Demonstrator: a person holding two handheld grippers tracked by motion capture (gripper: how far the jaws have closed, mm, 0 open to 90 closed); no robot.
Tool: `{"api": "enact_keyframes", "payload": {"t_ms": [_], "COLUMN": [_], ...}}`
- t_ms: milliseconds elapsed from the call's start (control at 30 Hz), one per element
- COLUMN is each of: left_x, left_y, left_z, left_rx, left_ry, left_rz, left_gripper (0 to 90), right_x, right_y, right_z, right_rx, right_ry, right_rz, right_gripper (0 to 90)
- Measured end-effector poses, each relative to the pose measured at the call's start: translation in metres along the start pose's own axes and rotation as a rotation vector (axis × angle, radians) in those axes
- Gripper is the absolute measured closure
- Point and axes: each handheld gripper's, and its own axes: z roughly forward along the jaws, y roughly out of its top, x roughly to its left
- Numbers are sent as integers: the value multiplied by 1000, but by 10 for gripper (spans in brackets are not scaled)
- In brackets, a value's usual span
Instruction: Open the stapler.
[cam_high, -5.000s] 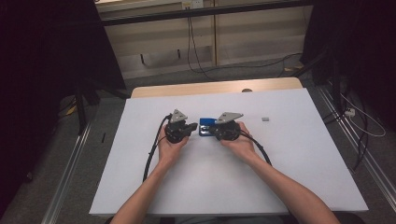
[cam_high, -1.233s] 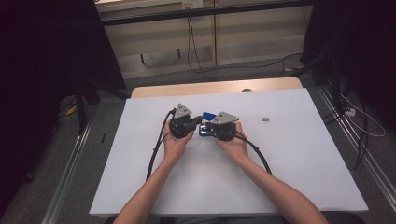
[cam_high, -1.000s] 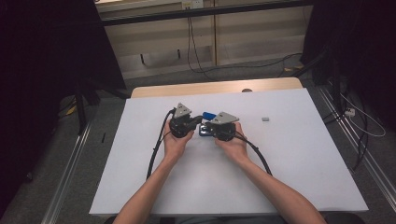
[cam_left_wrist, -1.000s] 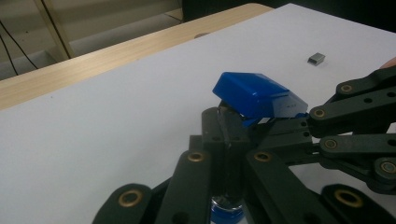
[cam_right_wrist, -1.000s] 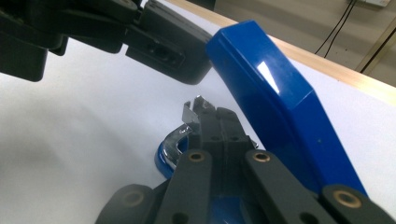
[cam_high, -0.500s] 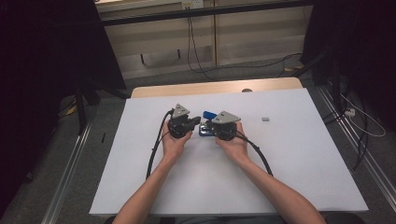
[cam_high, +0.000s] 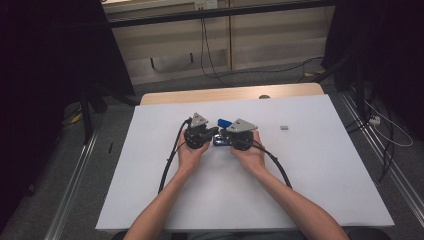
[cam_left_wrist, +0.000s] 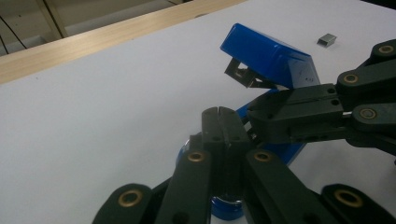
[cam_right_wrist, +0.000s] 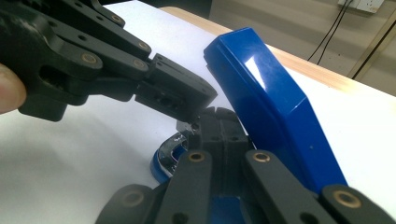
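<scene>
Left hand-held gripper (cam_left_wrist: 219, 114) had its jaws pressed together, closed on the lower part of a blue plastic stapler (cam_left_wrist: 271, 58) near its front end, as far as the left gripper view showed; what exactly sat between the tips was hidden. Right hand-held gripper (cam_right_wrist: 219, 114) also had jaws closed, clamped on the stapler's base (cam_right_wrist: 163, 161) close to the hinge, with the blue top cover (cam_right_wrist: 271, 98) swung up and tilted back beside it. Stapler sat mid-bench on the white bench (cam_high: 150, 200), between both hands, resting on the surface under the two grippers (cam_high: 221, 139). Small grey block of staples (cam_high: 284, 127) lay well apart to the right of the stapler on the bench, untouched.

Step in hand looked like opening the stapler for loading, cover already raised. To do it well: right gripper should keep the base pinned flat so it did not skid, left should hold steady without twisting the metal staple channel (cam_left_wrist: 240, 72) hanging under the cover. Cover could snap down if released, so one gripper needed to brace it before the other went for the staples. Staple block was tiny, needed a tip pinch by its sides, square to the channel
</scene>
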Motion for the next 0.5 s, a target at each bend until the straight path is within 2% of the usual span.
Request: {"api": "enact_keyframes", "payload": {"t_ms": [300, 367, 500], "left_x": [-2, -1, -1], "left_y": [-3, -4, -5], "left_z": [3, 5, 6], "left_rx": [14, 23, 20], "left_ry": [13, 19, 13], "left_rz": [28, 45, 47], "left_gripper": [900, 900, 900], "right_x": [1, 1, 2], "right_y": [-1, -1, -2], "right_z": [0, 1, 3], "right_rx": [1, 4, 0], "right_ry": [-4, -2, -4], "right_rz": [1, 2, 4], "right_gripper": [900, 900, 900]}}
